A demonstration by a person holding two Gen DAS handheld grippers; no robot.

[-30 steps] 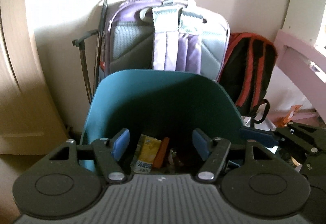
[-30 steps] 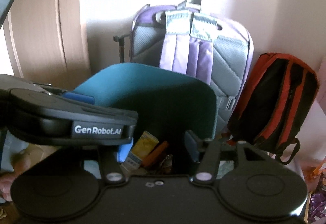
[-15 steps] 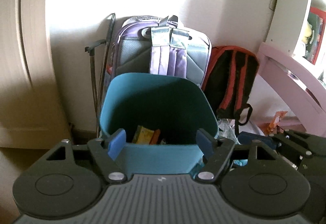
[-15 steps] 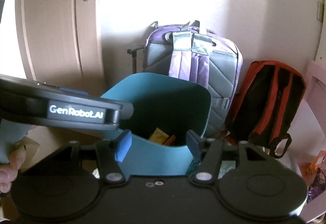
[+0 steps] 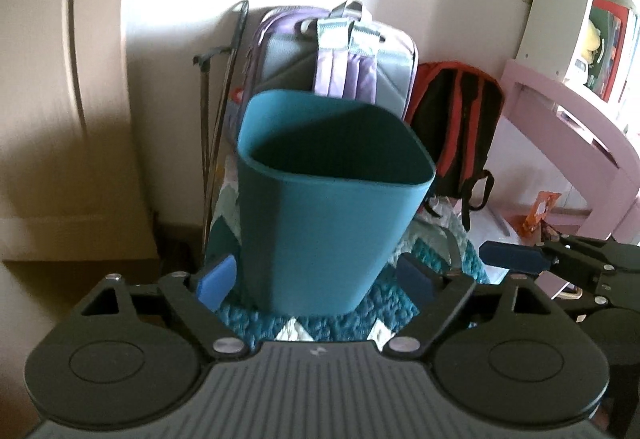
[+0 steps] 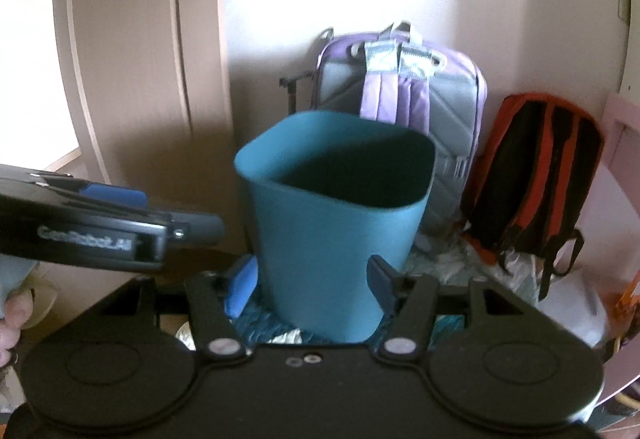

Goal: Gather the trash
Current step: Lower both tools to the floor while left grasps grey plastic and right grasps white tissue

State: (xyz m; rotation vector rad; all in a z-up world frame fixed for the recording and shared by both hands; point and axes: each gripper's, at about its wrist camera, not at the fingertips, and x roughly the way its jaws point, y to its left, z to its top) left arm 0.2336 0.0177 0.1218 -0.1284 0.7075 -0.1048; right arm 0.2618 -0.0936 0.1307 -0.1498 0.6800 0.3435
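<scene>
Two grippers, left (image 5: 314, 279) and right (image 6: 312, 279), jaws spread wide, empty, facing teal bin (image 5: 328, 195)

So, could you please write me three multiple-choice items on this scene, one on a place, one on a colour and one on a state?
1. What leans on the wall directly behind the teal plastic waste bin?
A. a purple and grey backpack
B. a wooden chair
C. a guitar

2. What colour trims the black backpack to the right?
A. yellow
B. red-orange
C. white

3. How do the left gripper and the right gripper stand?
A. both open, holding nothing
B. both shut on trash
C. one clamps the bin

Answers: 1 A, its straps rise just above the bin's far rim; 2 B, red-orange stripes run down it; 3 A, each pair of blue pads stands wide apart with nothing gripped between.
</scene>
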